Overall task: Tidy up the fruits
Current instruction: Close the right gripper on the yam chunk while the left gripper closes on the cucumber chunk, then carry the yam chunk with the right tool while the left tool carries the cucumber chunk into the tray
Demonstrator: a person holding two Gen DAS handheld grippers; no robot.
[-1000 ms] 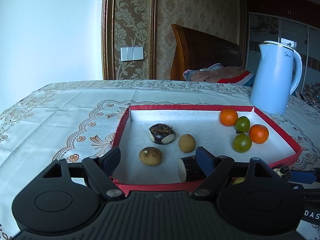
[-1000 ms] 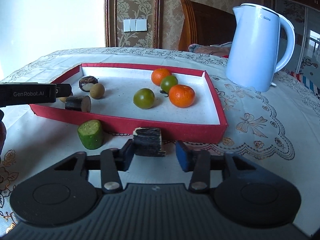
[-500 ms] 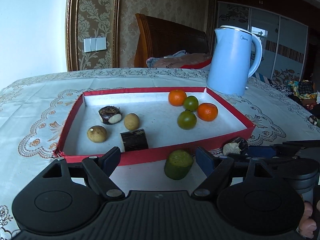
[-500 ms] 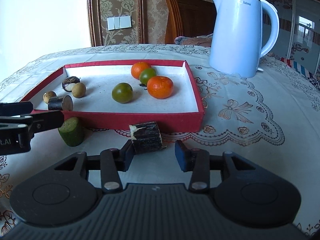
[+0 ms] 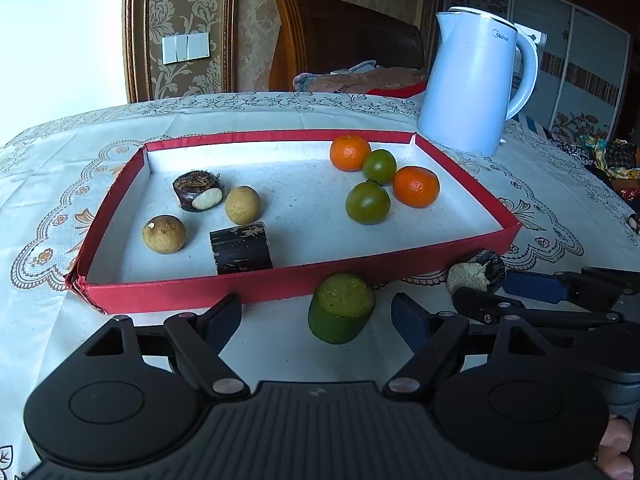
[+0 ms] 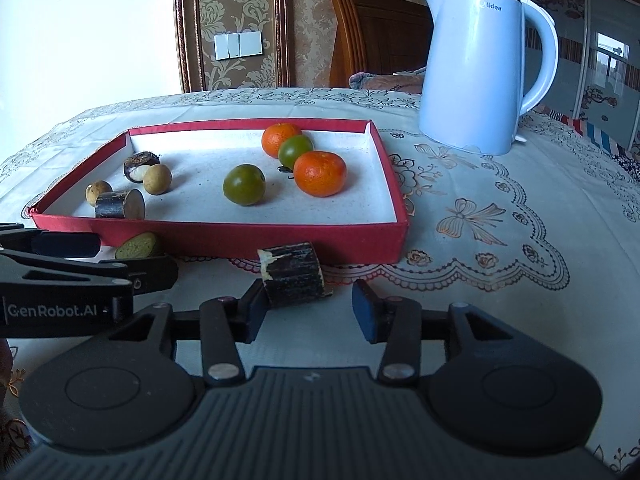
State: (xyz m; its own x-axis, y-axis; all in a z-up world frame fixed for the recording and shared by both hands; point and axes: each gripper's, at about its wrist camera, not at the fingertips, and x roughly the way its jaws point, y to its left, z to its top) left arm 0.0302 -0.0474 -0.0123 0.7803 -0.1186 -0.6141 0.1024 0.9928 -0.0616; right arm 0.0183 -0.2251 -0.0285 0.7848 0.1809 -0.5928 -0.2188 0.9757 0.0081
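Fruits are mostly in the red tray (image 5: 460, 245): two oranges (image 5: 416, 186), two green citrus (image 5: 367, 202), two longans (image 5: 164, 234), a peeled water chestnut (image 5: 197, 191) and a dark sugarcane piece (image 5: 241, 248) rest on its white floor.

Outstanding items: two pieces lie on the tablecloth (image 6: 500, 248) just outside the tray's near wall.
- A green cane segment (image 5: 341, 307) stands on end between the fingers of the left gripper (image 5: 318, 322). The jaws are wide and neither pad touches it.
- A second dark sugarcane piece (image 6: 295, 271) lies in the mouth of the right gripper (image 6: 310, 306). These jaws have just been opening and stand at a narrow gap. The piece sits against the left pad, clear of the right one, and appears to rest on the cloth, though the contact is hard to read.

A small object at the far right edge of the left view cannot be identified.

Assessment: the task is well advanced, with two placements apparently remaining. A blue kettle (image 6: 476, 68) stands beyond the tray, clear of the work.
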